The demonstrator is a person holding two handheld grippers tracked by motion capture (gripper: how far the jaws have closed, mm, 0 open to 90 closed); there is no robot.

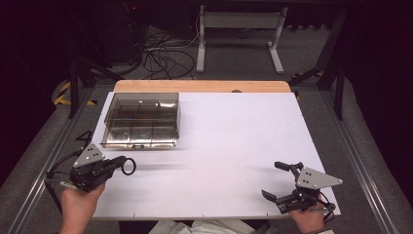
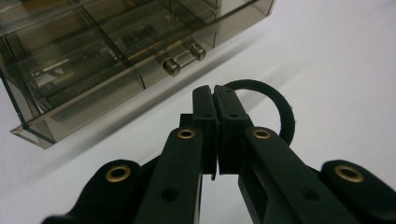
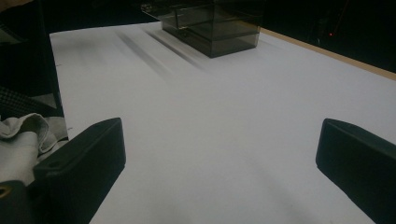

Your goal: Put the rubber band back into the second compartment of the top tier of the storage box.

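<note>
Setting: white desk (image 1: 234, 146) under dim light, cables on the floor behind.
Left tongs (image 1: 127, 165): clamped together on one black ring (image 2: 275, 109), held just off the desk's near-left part.
Right tongs (image 1: 280, 180): apart, nothing between them, near-right corner.
Key relation: one smoky clear drawer box (image 1: 141, 119) lies just beyond the ring, its handle (image 2: 184, 57) facing the left tongs; left hand nearer.
Count: one ring, one box, two tongs.

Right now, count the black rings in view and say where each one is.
1. The black ring is clamped in the left gripper, just in front of the smoky plastic drawer box. More may lie hidden inside the box.
</note>
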